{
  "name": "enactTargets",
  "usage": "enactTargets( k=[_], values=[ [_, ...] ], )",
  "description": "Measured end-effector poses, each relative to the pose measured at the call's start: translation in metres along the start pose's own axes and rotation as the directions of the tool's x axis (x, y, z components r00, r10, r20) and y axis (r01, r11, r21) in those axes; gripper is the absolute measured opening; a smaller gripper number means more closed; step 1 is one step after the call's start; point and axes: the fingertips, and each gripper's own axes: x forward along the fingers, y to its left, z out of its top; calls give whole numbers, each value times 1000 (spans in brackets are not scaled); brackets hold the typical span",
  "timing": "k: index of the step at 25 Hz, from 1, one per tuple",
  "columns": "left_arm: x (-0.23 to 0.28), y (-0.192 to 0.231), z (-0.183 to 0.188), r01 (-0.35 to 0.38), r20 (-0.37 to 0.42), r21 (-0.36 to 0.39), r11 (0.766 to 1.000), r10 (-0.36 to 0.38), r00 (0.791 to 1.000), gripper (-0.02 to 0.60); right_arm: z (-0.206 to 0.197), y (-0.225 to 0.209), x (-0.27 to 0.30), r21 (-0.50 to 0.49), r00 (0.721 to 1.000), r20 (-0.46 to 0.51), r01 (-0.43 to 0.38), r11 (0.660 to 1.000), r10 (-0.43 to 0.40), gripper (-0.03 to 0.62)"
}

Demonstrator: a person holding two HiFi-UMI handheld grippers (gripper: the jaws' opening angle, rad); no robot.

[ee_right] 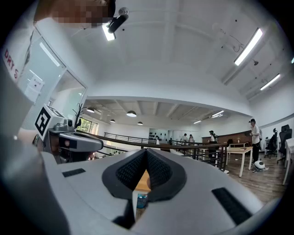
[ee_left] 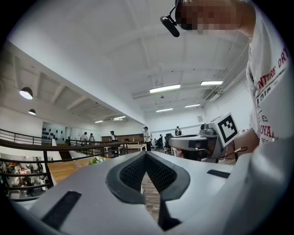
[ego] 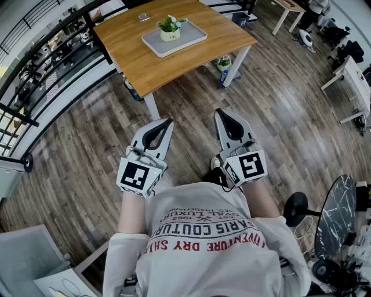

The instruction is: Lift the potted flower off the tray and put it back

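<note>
The potted flower [ego: 170, 28], white blooms and green leaves in a pale pot, stands on a grey tray [ego: 191, 36] on the wooden table [ego: 133, 55], far ahead of me. Both grippers are held level close to my chest, well short of the table. My left gripper [ego: 167, 122] is shut with its tips meeting and nothing between them. My right gripper [ego: 219, 113] is shut and empty as well. In the left gripper view the tips [ee_left: 146, 153] touch, and the flower [ee_left: 95, 160] is a small speck behind them. In the right gripper view the tips [ee_right: 147, 150] touch too.
A small grey object [ego: 144, 17] lies at the table's far edge. A bottle [ego: 225, 72] stands on the floor under the table. A black railing [ego: 35, 64] runs along the left. White tables [ego: 353, 75] stand right, a marble round table [ego: 339, 209] near right. People stand far off.
</note>
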Motion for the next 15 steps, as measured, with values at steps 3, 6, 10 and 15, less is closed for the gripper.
enactTargets(
  k=[3, 6, 10, 15],
  values=[
    [2, 4, 0, 1, -5, 7, 1000, -1, 1000, 12, -1, 0, 3, 1, 1000, 1, -1, 1000, 1, 26],
    [4, 7, 0, 6, -2, 6, 1000, -6, 1000, 12, -3, -1, 6, 12, 1000, -4, 3, 1000, -3, 26],
    [6, 13, -2, 4, -7, 2, 1000, -4, 1000, 12, -6, 0, 11, 11, 1000, -14, -2, 1000, 2, 26],
    [10, 21, -6, 1, -12, -10, 1000, -1, 1000, 12, -10, -4, 21, 26, 1000, -25, 2, 1000, -1, 26]
  ],
)
